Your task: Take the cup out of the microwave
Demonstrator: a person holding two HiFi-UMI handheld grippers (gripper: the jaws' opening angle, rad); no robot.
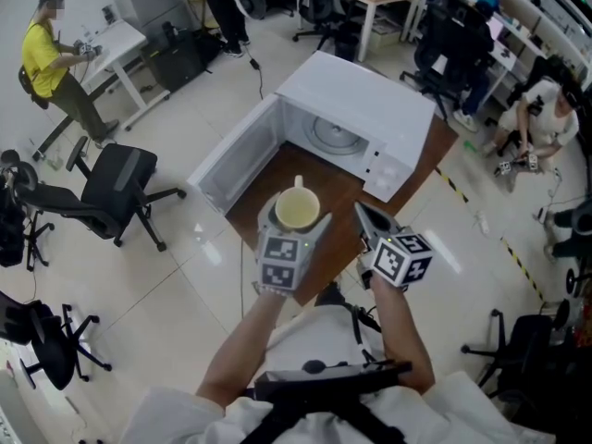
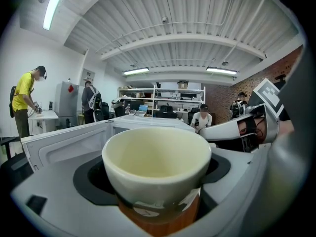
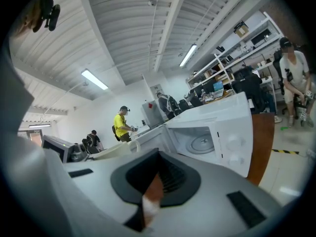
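- Right now the left gripper (image 1: 292,226) sits at the middle of the head view with its jaws closed on the sides of the cup (image 1: 297,209)
- In the left gripper view the cream cup (image 2: 157,162) fills the space between the two dark pads, upright, mouth up, with nothing inside
- The cup is outside the microwave (image 1: 370,123), just in front of its opening and over the brown table (image 1: 344,191); whether its base touches the table cannot be told
- The cup's handle points up the frame toward the microwave
- The microwave door (image 1: 233,160) stands swung open toward the left of the frame, and the glass plate (image 1: 331,135) shows inside
- The left forearm (image 1: 248,340) rises from the lower middle of the head view, slanting up and slightly right to the gripper, which points toward the microwave
- The right gripper (image 1: 367,222) is just right of the cup and apart from it
- In the right gripper view its jaws (image 3: 148,201) are drawn almost together, leaving a thin slit with nothing held
- Its marker cube (image 1: 404,259) lies lower right of the tips
- The right forearm (image 1: 407,336) comes up nearly straight from the bottom edge, and the gripper leans up and left
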